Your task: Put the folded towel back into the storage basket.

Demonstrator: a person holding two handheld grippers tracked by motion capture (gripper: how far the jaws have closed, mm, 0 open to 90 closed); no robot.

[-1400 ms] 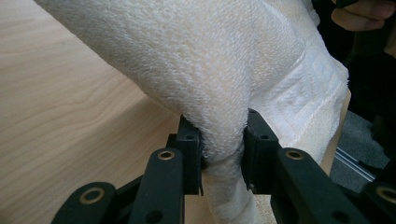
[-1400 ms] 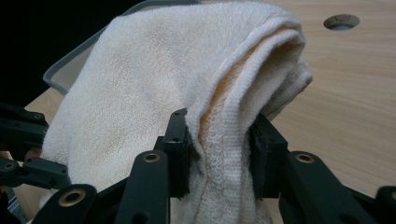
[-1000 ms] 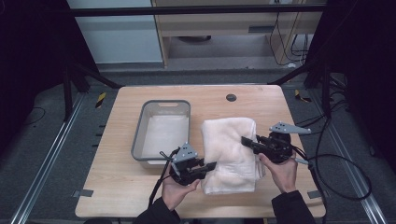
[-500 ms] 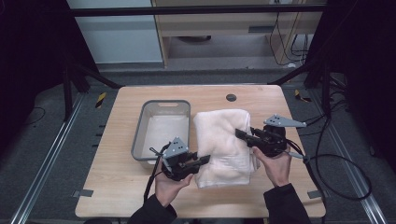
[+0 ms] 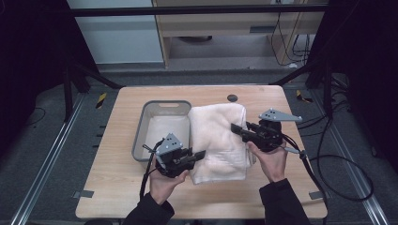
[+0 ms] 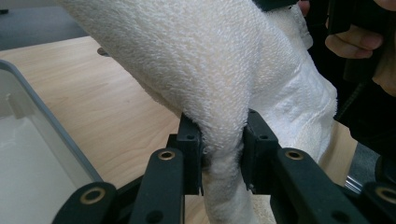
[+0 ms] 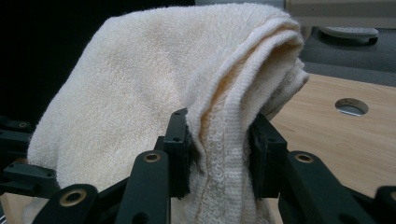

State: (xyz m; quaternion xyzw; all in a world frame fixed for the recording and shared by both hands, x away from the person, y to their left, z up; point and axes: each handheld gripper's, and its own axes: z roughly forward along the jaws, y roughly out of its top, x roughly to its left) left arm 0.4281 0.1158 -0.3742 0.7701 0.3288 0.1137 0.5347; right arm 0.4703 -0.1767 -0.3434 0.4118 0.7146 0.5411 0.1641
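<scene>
One towel (image 5: 219, 140), one bin (image 5: 162, 129), two grippers clamping towel.

Soft overhead light falls evenly on the pale wooden table (image 5: 117, 197), the surroundings are dark, and close-ups stay sharp.

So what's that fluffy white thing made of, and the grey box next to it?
The towel looks like cotton terry cloth: cream, matte, with tiny fuzzy loops and a flat woven band along its edge, best seen in the right gripper view. The grey bin looks like moulded plastic: smooth thin walls, a rounded rim and a dull sheen, though painted metal can't be ruled out.
</scene>
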